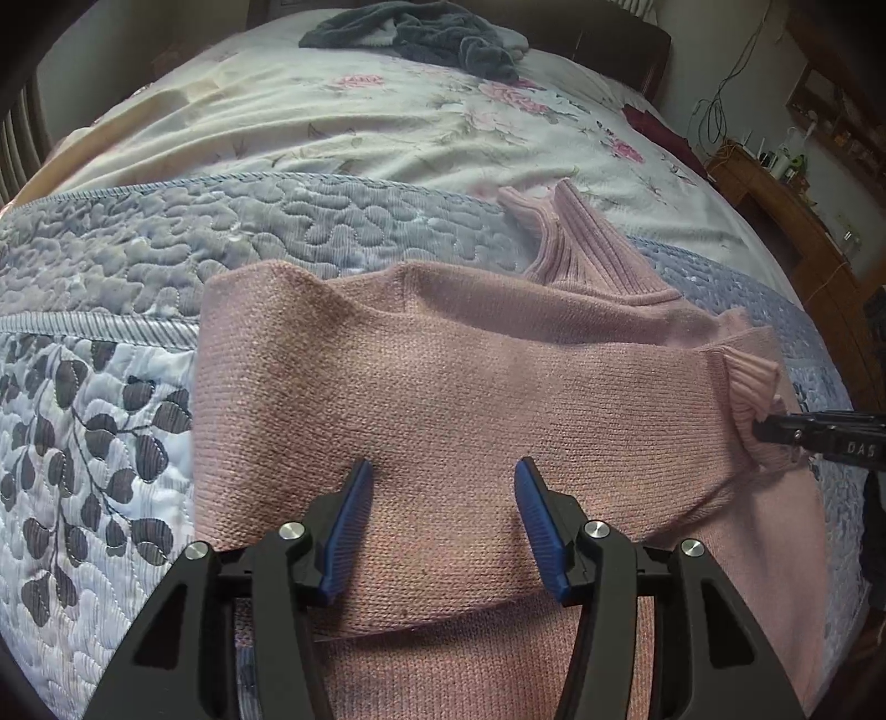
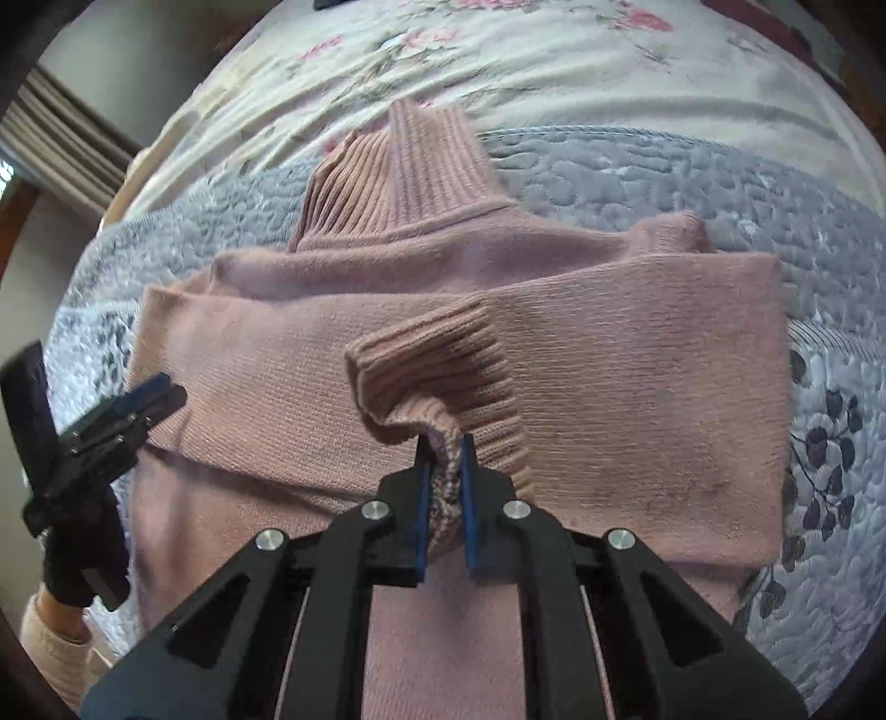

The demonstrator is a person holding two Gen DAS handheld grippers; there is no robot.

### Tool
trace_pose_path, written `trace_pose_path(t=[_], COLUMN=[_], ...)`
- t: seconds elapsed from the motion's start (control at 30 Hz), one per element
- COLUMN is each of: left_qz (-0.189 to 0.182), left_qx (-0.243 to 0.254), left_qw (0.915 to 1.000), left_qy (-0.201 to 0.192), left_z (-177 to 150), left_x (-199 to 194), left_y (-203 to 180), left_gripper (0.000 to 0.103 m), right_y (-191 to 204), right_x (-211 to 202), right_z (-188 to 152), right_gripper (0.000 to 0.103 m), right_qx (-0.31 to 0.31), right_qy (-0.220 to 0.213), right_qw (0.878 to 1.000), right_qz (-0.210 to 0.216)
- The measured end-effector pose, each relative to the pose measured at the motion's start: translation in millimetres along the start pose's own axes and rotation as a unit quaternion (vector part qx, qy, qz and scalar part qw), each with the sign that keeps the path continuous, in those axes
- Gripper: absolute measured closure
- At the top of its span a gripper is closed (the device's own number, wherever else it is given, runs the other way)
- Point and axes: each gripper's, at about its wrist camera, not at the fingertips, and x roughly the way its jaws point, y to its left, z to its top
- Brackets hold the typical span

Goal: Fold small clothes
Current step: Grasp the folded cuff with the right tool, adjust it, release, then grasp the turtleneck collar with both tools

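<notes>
1. A bed (image 1: 387, 127) carries everything: a pale floral sheet (image 1: 421, 122) on its far half and a grey-blue quilted coverlet (image 1: 111, 310) with a dark leaf print on the near half
2. A heap of dark grey clothing (image 1: 421, 33) lies at the far edge of the bed, well apart from the work; a dark red cloth (image 1: 659, 130) sits at the right edge of the bed, and a wooden cabinet (image 1: 797, 221) with small bottles stands beyond the bed on the right
3. The pink knitted turtleneck sweater (image 1: 443, 387) lies flat on the coverlet, its ribbed collar (image 2: 421, 171) pointing toward the floral sheet, and one sleeve folded across the body
4. The left hand-held gripper (image 1: 443, 476) hangs over the middle of the sweater with its blue-padded fingers spread wide, gripping nothing; whether the tips touch the knit cannot be told
5. The right hand-held gripper (image 2: 446, 443) has its fingers pinched nearly together on the sweater's sleeve just behind the ribbed cuff (image 2: 437, 382), which is bunched and raised over the body
6. In the right wrist view a person's black-gloved hand (image 2: 72, 570) with a light sleeve holds the left tool at the sweater's left edge
</notes>
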Motion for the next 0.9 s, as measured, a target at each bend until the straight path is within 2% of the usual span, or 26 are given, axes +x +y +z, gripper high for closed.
trace_pose_path(t=[0.13,0.2,0.3,0.4,0.5,0.6,0.63,0.7,0.77,0.8,0.9], left_qz=[0.002,0.002,-0.012,-0.012,0.011,0.011,0.008,-0.001,-0.013,-0.015,-0.009], left_qx=[0.007,0.006,-0.01,-0.002,0.005,0.012,0.008,0.001,-0.004,-0.003,0.011], left_qw=[1.0,1.0,0.9998,0.9997,0.9998,0.9998,0.9998,1.0,0.9999,0.9998,0.9996], left_qy=[0.001,0.002,-0.009,-0.021,0.017,0.014,0.013,0.009,-0.001,-0.008,-0.023], left_z=[-1,0,4,8,7,6,6,9,16,22,45], left_x=[0,-1,-9,-11,11,13,11,3,-5,-8,-8], left_y=[-1,-2,-5,-11,-10,-9,-8,-8,-9,-12,-28], left_gripper=[0.049,0.049,0.049,0.046,0.044,0.044,0.044,0.044,0.044,0.044,0.044], right_y=[-49,-74,-90,-106,-106,-104,-103,-99,-95,-92,-84], right_x=[-23,-21,-16,-16,-6,-5,-11,-29,-46,-51,-45], right_z=[-4,-8,-17,-20,-22,-19,-18,-12,-2,4,29], right_gripper=[0.095,0.095,0.095,0.095,0.093,0.092,0.087,0.084,0.072,0.068,0.068], right_qx=[0.042,0.072,0.099,0.116,0.107,0.101,0.096,0.077,0.05,0.042,0.035], right_qy=[-0.006,0.01,0.019,0.015,0.028,0.035,0.031,0.005,-0.027,-0.037,-0.036], right_qw=[0.999,0.997,0.995,0.991,0.993,0.994,0.994,0.997,0.998,0.998,0.999], right_qz=[0.001,0.022,0.029,0.058,0.04,0.034,0.031,-0.009,-0.041,-0.039,-0.01])
